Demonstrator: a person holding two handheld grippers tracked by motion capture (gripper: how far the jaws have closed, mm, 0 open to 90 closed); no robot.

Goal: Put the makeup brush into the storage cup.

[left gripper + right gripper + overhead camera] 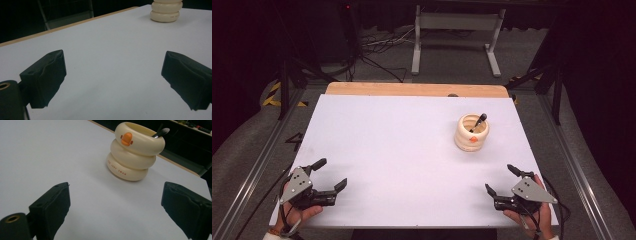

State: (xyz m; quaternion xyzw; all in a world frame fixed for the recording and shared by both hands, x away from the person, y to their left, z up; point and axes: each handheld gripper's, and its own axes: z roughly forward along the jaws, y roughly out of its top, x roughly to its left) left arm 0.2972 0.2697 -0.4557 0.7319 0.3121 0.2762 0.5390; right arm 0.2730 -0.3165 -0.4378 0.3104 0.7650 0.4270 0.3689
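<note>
Pre-reach: both tools, left [330, 174] and right [500, 178], gape wide and empty; duck cup [135, 151] ahead of right tool, brush [161, 132] inside; next, advance right.

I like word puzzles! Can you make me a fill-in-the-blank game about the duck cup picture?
1. The cream holder has an orange ____.
2. A dark brush stands ____ the holder.
3. The left gripper and right gripper both have jaws that are ____.

Missing words: beak; inside; open
</note>
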